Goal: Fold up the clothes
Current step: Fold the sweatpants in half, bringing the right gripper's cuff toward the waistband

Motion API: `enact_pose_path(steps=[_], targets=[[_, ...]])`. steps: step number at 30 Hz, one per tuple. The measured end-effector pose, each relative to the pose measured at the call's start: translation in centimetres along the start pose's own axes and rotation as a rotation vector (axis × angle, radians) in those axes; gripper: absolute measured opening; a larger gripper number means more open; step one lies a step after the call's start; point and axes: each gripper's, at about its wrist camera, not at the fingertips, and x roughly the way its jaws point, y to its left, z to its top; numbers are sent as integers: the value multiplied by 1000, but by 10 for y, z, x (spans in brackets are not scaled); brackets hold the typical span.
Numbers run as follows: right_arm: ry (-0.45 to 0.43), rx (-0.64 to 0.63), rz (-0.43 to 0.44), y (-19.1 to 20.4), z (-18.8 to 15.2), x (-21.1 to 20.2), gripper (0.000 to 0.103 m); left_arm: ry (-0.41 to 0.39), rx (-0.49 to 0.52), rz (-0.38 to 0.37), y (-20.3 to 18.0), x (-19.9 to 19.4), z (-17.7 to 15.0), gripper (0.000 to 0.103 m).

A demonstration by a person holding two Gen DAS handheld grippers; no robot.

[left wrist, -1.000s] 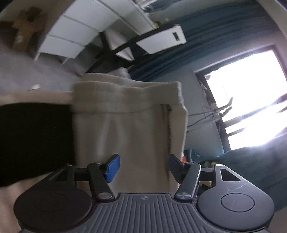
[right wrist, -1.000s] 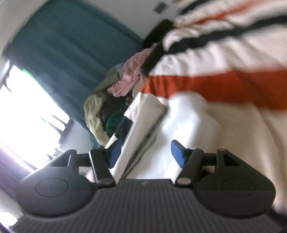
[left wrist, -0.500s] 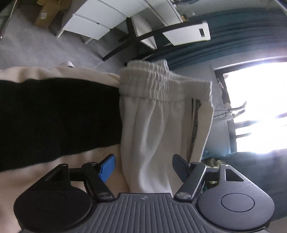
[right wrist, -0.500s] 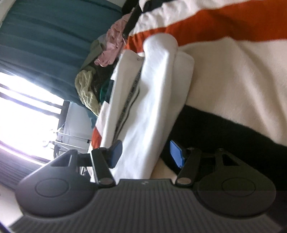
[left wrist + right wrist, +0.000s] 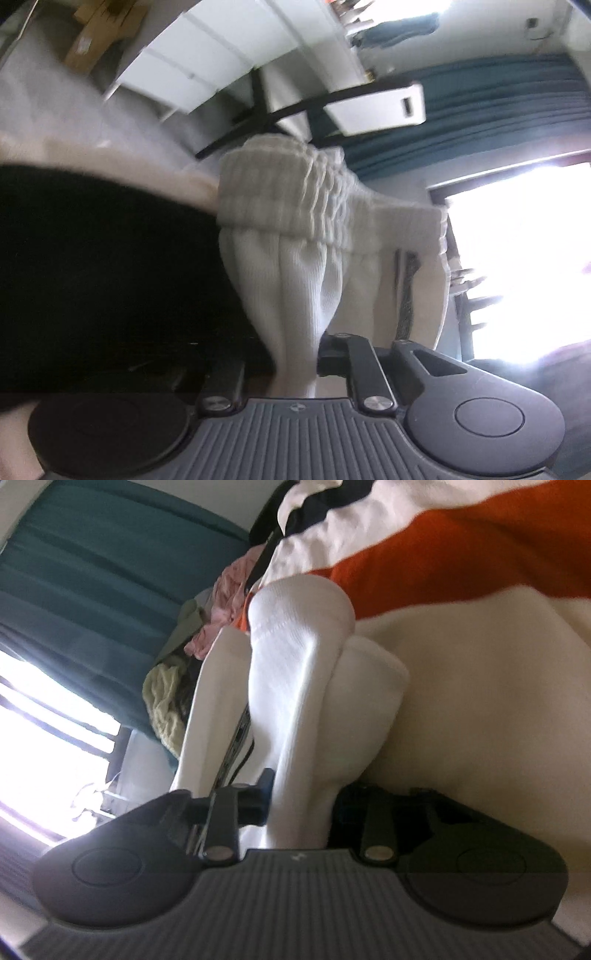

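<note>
White ribbed pants (image 5: 306, 258) with an elastic waistband and a dark side stripe lie folded lengthwise on a striped blanket (image 5: 92, 277). My left gripper (image 5: 291, 354) is shut on the cloth below the waistband, which bunches up between the fingers. In the right wrist view the same white pants (image 5: 295, 686) rise in a tall fold from my right gripper (image 5: 299, 797), which is shut on the fabric. A second rounded layer of the pants sits to the right of that fold. The left finger of the left gripper is lost in the dark band of the blanket.
The blanket (image 5: 461, 554) has cream, black and orange bands. A heap of other clothes (image 5: 192, 653) lies at its far end by a teal curtain (image 5: 92, 572). A white drawer unit (image 5: 207, 62), a black-framed chair (image 5: 332, 107) and a bright window (image 5: 524, 258) stand beyond.
Both grippers went from open around the pants to shut on them. The cloth has gathered into raised folds, and the waistband end has lifted and bunched.
</note>
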Motion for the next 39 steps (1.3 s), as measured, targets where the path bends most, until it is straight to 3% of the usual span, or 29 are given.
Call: enact_pose_path(steps=[5, 11, 22, 26, 30, 33, 38, 39], targets=[[-36, -24, -31, 3, 1, -9, 16, 2, -74, -64, 8, 4, 3, 11], [-66, -54, -11, 14, 5, -53, 14, 2, -63, -122, -4, -3, 12, 9], [-27, 17, -4, -8, 21, -174, 14, 34, -59, -192, 7, -96, 27, 8], [-35, 38, -43, -24, 26, -215, 14, 77, 33, -108, 11, -123, 36, 8], [42, 46, -147, -44, 24, -223, 14, 116, 153, 11, 17, -137, 38, 9], [104, 115, -210, -64, 19, -217, 15, 163, 201, 73, 27, -141, 36, 14], [145, 185, -187, -78, 20, -211, 20, 188, 250, 127, 30, -154, 30, 28], [154, 186, -185, -79, 20, -210, 27, 189, 286, 132, 25, -157, 28, 34]])
